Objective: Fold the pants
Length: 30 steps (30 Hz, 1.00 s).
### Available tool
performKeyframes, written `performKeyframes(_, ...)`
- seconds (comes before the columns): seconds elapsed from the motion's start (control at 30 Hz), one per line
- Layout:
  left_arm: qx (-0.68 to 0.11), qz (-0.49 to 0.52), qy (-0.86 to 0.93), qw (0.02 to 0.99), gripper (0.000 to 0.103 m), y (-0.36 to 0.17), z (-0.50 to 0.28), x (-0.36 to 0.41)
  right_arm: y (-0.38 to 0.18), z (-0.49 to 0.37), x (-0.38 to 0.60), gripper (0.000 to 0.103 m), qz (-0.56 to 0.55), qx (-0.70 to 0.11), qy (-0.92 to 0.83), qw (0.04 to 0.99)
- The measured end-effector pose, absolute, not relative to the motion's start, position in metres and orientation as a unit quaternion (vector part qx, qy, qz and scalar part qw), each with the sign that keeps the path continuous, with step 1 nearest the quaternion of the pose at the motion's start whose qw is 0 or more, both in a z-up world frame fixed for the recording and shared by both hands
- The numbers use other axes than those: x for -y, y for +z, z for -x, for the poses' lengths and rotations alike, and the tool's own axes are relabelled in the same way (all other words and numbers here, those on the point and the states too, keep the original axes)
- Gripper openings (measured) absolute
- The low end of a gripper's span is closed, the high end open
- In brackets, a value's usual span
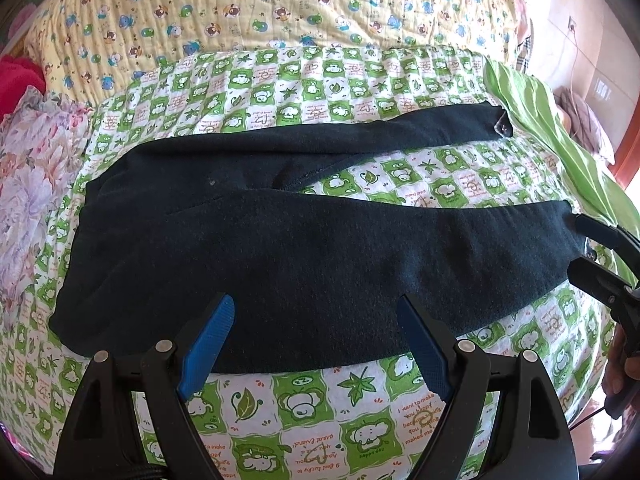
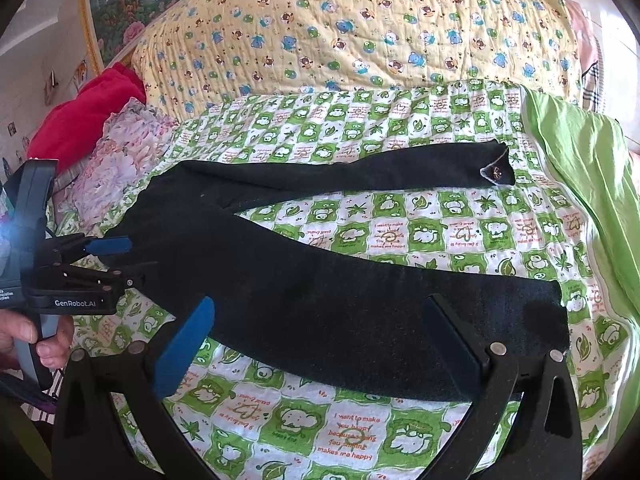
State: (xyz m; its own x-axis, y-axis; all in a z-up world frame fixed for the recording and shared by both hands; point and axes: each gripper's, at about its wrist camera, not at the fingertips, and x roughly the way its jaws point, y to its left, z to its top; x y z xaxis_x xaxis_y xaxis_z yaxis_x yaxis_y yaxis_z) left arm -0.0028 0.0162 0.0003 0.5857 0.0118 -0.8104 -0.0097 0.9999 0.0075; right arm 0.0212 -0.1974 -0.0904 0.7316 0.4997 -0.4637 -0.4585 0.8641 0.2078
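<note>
Dark navy pants (image 1: 304, 252) lie flat on a green-and-white patterned sheet (image 1: 304, 408), waist to the left, two legs spread apart to the right. They also show in the right wrist view (image 2: 320, 300). My left gripper (image 1: 316, 312) is open, its blue pads above the near edge of the near leg by the waist. It also shows in the right wrist view (image 2: 124, 256), at the waist. My right gripper (image 2: 320, 316) is open over the near leg's cuff end; it also shows at the cuff in the left wrist view (image 1: 580, 240).
A yellow bear-print quilt (image 1: 280, 4) lies behind the sheet. A floral cloth (image 1: 28, 184) and a red garment (image 2: 88, 108) sit at the left. A plain green sheet (image 2: 592, 184) hangs at the right edge of the bed.
</note>
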Motion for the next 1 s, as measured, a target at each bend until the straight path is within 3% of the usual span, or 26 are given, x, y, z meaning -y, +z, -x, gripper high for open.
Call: performKeyframes(1.0, -0.455, 0.001, 0.001, 0.890, 0.084, -0.0002, 0.0013, -0.0152, -0.0926, -0.0187, 0.1984, 0.103, -0.051, -0.263, 0.259, 0.928)
